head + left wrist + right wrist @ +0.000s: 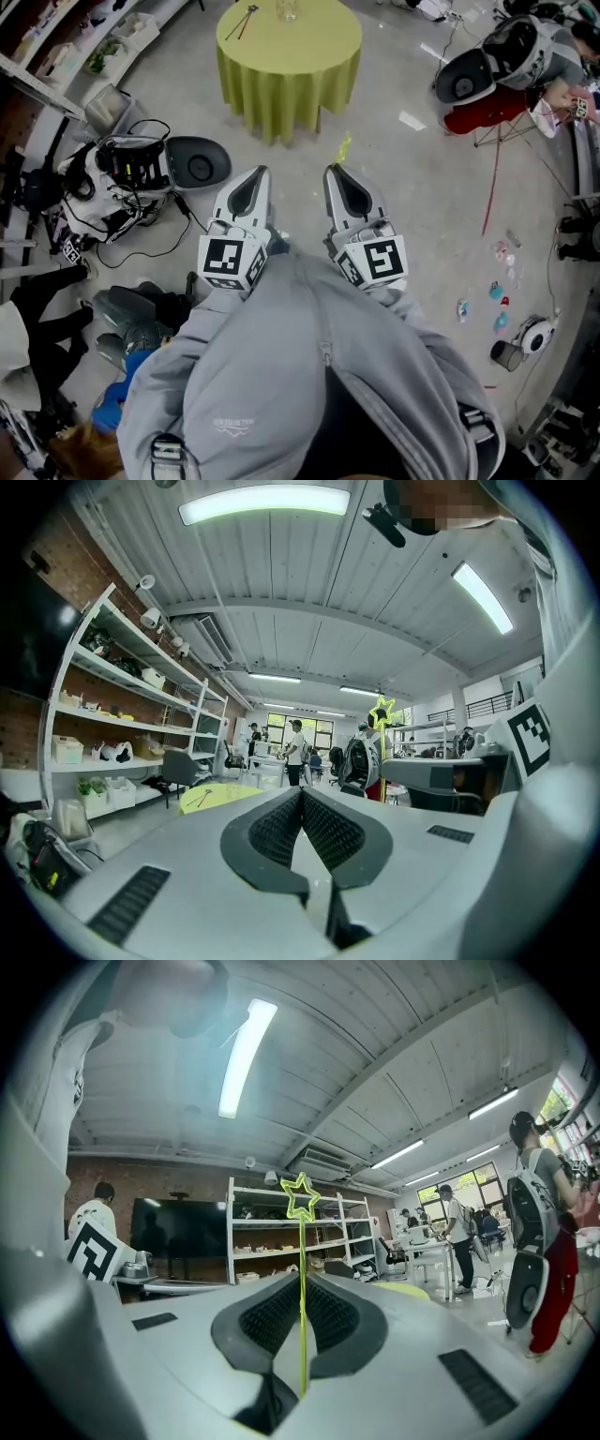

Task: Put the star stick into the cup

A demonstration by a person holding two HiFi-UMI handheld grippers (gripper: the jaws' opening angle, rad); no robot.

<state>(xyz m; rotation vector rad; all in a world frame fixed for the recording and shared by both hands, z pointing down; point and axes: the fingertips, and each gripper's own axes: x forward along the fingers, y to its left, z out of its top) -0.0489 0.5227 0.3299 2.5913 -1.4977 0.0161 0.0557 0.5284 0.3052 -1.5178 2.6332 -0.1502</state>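
Right gripper (pixel 302 1277) clenched on the star stick (pixel 302 1199), star end past the tips. Left gripper (pixel 302 794) jaws pressed together, empty. Cup (pixel 288 9) on the green table (pixel 281 66) at 12 o'clock, well apart.

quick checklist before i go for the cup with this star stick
1. star stick held in right gripper: ok, jaws shut on its shaft.
2. star end pointing out past the jaws: ok.
3. left gripper free: ok, jaws together on nothing.
4. cup within reach: not ok, it stands on the green table far ahead across the floor.
5. cup upright and empty: cannot tell, too small at the picture's edge.
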